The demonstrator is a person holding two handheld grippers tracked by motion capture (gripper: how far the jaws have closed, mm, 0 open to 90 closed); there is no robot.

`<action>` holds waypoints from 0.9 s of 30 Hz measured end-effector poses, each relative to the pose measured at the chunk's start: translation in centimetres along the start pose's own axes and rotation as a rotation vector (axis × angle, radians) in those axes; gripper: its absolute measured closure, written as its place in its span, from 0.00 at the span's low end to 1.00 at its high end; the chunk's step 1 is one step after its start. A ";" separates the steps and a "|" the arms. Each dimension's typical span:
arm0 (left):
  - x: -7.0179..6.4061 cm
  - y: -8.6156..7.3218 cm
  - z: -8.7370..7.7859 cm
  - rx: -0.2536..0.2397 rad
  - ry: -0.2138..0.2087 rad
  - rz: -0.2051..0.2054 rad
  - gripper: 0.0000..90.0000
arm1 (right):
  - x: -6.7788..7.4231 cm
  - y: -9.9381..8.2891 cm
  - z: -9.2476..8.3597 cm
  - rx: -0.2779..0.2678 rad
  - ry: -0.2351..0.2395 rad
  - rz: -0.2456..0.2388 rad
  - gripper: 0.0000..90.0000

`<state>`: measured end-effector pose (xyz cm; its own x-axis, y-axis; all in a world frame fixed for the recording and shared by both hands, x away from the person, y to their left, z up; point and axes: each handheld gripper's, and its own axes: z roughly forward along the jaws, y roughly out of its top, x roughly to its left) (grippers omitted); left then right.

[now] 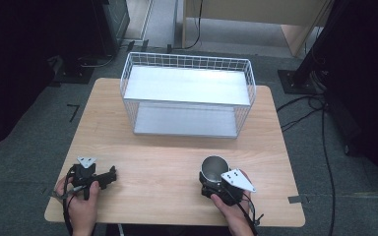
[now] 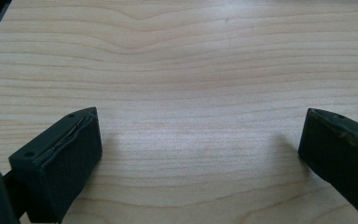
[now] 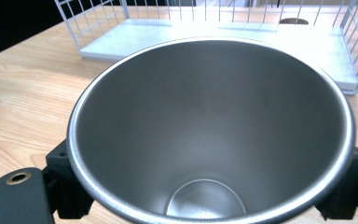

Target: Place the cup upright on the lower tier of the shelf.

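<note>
A shiny metal cup [image 1: 214, 166] stands upright and empty near the table's front right. My right gripper [image 1: 210, 183] is shut on it, one jaw on each side of its wall. In the right gripper view the cup [image 3: 209, 121] opens toward the camera, and my right gripper [image 3: 209, 179] clasps it low down. My left gripper [image 1: 109, 176] rests at the front left of the table, held in a hand. Its jaws stand wide apart in the left gripper view, with my left gripper [image 2: 200, 135] over bare wood and nothing between the fingers.
A white wire rack [image 1: 187, 60] with two flat shelves stands at the back middle of the wooden table [image 1: 167, 152], its open side facing the cup; the lower shelf [image 3: 121, 37] shows beyond it. Cables and stands lie on the floor at right.
</note>
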<state>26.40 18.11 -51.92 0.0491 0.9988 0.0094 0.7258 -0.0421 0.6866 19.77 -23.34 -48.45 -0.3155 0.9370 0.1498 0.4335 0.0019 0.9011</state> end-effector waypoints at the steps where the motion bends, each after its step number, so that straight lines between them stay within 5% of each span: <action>1: 0.0 0.0 0.0 0.000 0.000 0.000 0.00 | 0.0 0.4 -0.1 -0.009 0.000 0.005 0.15; 27: 0.0 0.0 0.0 0.000 0.000 0.000 0.00 | 0.7 6.5 0.2 -0.114 -0.013 -0.034 0.15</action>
<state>26.39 18.13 -51.91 0.0496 0.9987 0.0092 0.7261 -0.0423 0.6863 22.49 -22.57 -42.54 -0.3170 0.9416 0.1136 0.3235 -0.0053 0.9462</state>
